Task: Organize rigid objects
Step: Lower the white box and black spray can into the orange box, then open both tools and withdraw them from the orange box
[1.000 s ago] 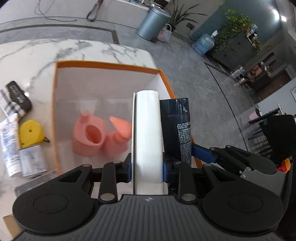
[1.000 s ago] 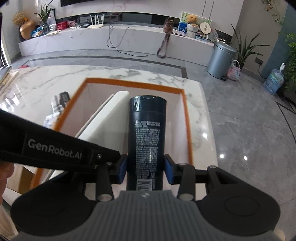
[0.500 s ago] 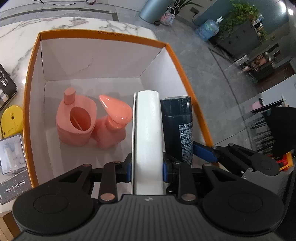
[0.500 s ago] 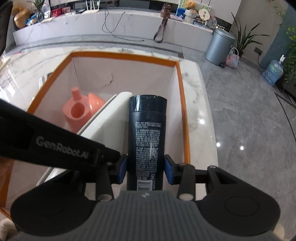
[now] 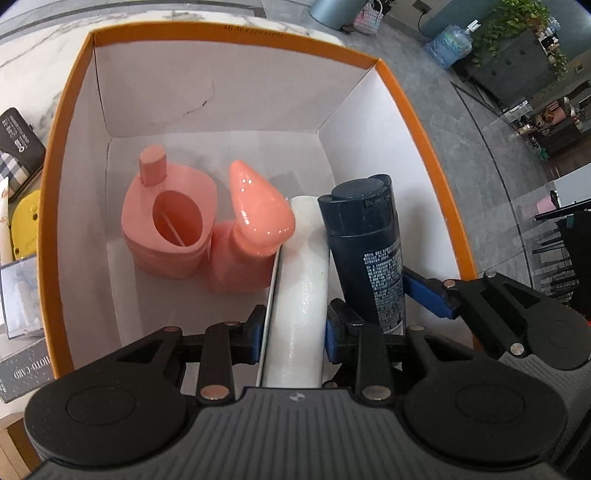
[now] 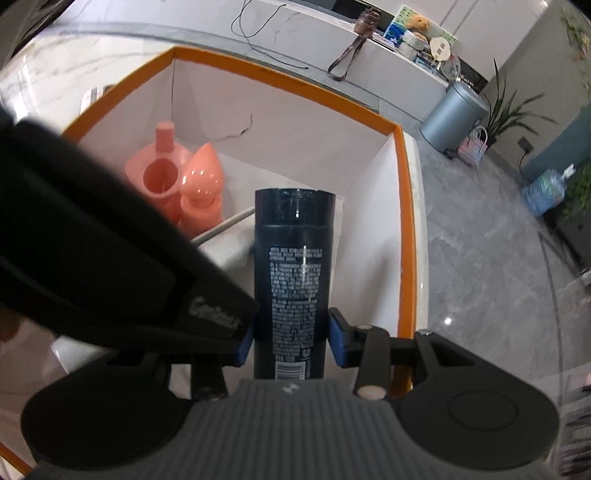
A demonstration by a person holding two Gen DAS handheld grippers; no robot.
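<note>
Left hand-held gripper (image 5: 295,334) pinching white tube (image 5: 301,288); right hand-held gripper (image 6: 291,341) pinching dark bottle (image 6: 293,266).
Both held side by side inside orange box (image 5: 413,110), beside pink containers (image 5: 207,229).

a grey pedal bin (image 6: 458,110) stands on the tiled floor (image 6: 480,258) beside a potted plant (image 6: 513,110); a blue water jug (image 5: 448,40) sits further off.

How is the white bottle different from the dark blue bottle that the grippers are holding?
The white bottle is plain and unmarked; the dark blue bottle carries fine white print and a barcode. The left gripper holds the white one, the right gripper the blue one. Both are tall and held side by side in the orange-rimmed box.
</note>
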